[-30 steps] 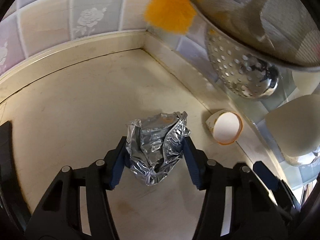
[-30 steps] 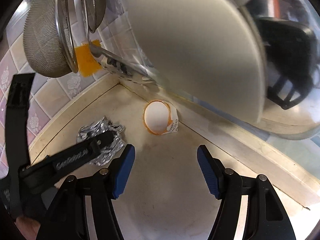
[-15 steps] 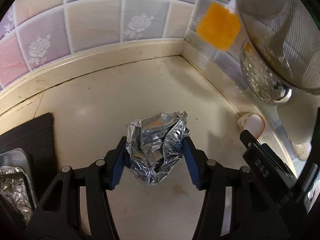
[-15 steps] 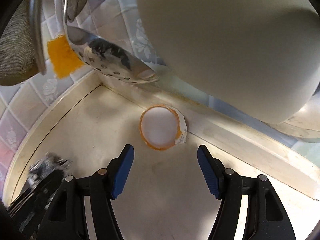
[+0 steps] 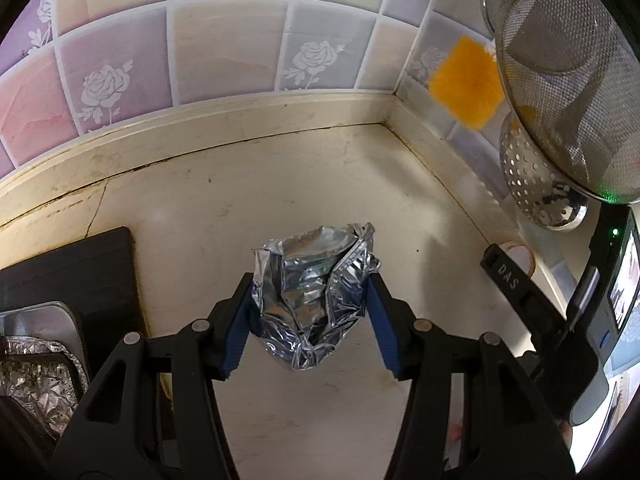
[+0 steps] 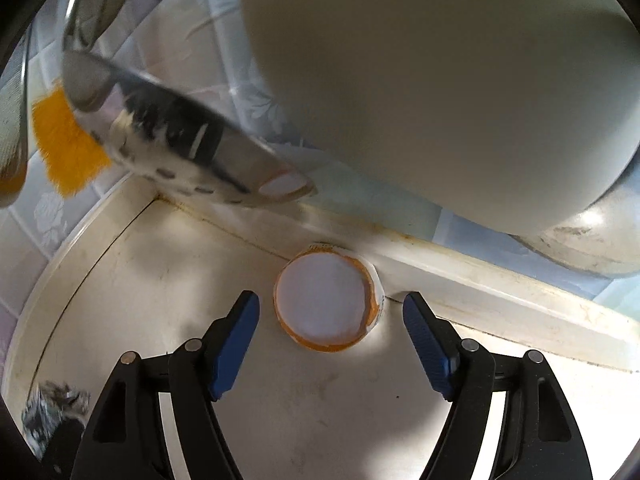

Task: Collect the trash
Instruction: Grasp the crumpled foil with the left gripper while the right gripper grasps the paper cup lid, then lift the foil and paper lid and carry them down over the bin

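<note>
Crumpled silver foil (image 5: pixel 314 300) is pinched between the two blue pads of the left claw (image 5: pixel 312 312) and is held clear above the cream desk (image 5: pixel 280 184). Beyond it, the corner of the desk is met by a wall of pastel tiles printed with roses (image 5: pixel 224 40). At the left edge a dark board (image 5: pixel 80 276) is seen, with a foil-lined tray (image 5: pixel 32 364) resting on it. To the right a mesh strainer (image 5: pixel 560 80) and a perforated ladle (image 5: pixel 536 176) are hung in front of an orange cloth (image 5: pixel 466 82).

From the right wrist view, the right claw (image 6: pixel 331 332) is seen spread wide, its jaws having just been opening, and nothing is pressed by its pads. A small white cup with an orange rim (image 6: pixel 326 300) lies on its side just ahead of the fingertips, against the raised ledge at the foot of the wall (image 6: pixel 460 276), with its mouth turned toward the camera. A large pale rounded vessel (image 6: pixel 440 80) fills the upper part of that view, out of focus.
</note>
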Motion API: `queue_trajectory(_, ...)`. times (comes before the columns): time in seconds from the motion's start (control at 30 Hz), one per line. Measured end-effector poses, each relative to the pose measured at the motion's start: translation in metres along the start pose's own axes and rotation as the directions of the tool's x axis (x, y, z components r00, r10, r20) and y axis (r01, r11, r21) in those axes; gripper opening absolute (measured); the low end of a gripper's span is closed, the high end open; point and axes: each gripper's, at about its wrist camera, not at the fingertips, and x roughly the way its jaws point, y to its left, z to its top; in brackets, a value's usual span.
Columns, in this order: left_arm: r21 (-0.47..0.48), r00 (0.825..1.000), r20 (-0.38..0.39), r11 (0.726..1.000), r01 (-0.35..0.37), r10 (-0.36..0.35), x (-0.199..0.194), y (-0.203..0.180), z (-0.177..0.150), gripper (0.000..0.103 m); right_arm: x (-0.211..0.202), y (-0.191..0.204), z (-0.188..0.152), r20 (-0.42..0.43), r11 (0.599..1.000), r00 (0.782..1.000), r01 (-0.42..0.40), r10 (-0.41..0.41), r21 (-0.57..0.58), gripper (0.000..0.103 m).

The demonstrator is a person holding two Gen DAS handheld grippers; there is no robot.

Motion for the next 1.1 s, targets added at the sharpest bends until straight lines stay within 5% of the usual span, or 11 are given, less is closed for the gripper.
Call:
queue_trajectory(0.13,-0.01,1.0,-0.003,1.0,0.003,-0.003,0.0,0.003,0.003,0.051,0.001,0.002,0.0,0.007,0.999,1.0,0.014,-0.014,0.046,0.056)
queue_trajectory(0.6,0.05,0.999,-0.043,0.999,0.013,-0.011,-0.025,-0.003,-0.015,0.051,-0.023,-0.012,-0.015,-0.064,0.996,0.995,-0.077,0.08,0.042,0.055)
queue_trajectory(1.1,0.167,0.995,-0.1,0.986,0.03,-0.014,-0.122,-0.051,-0.118,0.051,-0.127,-0.069,-0.067,-0.133,0.953,0.962,-0.26,0.24,-0.156,0.055)
